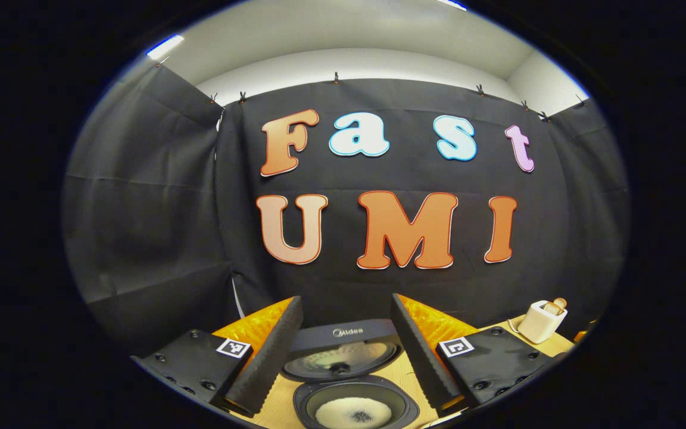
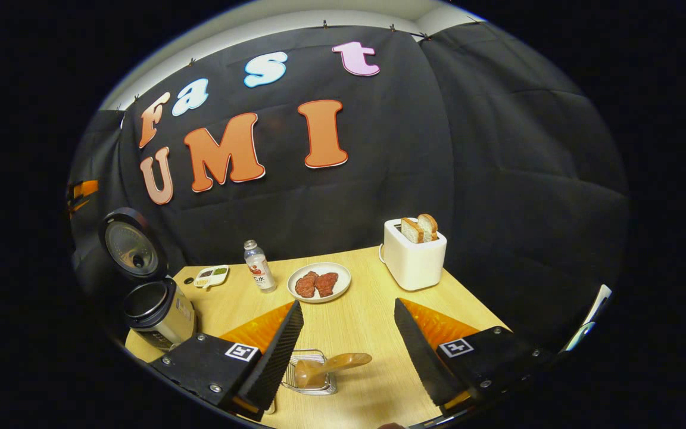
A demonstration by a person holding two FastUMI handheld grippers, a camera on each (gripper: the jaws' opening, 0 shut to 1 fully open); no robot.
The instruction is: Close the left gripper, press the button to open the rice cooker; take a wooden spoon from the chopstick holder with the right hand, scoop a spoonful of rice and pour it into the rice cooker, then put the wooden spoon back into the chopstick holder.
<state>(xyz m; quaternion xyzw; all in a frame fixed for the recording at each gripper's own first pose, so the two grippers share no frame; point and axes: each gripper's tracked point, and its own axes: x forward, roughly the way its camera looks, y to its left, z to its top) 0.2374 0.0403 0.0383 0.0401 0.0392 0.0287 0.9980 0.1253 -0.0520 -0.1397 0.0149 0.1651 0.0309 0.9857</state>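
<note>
The rice cooker (image 1: pixel 343 333) stands open just below my left gripper (image 1: pixel 346 298). Its lid (image 1: pixel 340 360) is tipped up, and white rice (image 1: pixel 352 412) lies in the inner pot. My left gripper is open and holds nothing. In the right gripper view the open rice cooker (image 2: pixel 155 310) is at the table's left edge with its lid (image 2: pixel 128 241) raised. The wooden spoon (image 2: pixel 334 362) rests in the wire chopstick holder (image 2: pixel 310 375), near the table's front. My right gripper (image 2: pixel 348 304) hangs open over them and touches neither.
On the wooden table (image 2: pixel 373 333) there is a white toaster (image 2: pixel 413 259) with bread at the back right. A plate of meat (image 2: pixel 319 282), a small bottle (image 2: pixel 258 265) and a little sauce dish (image 2: pixel 212 275) are also there. The toaster (image 1: pixel 540 320) lies right of the cooker.
</note>
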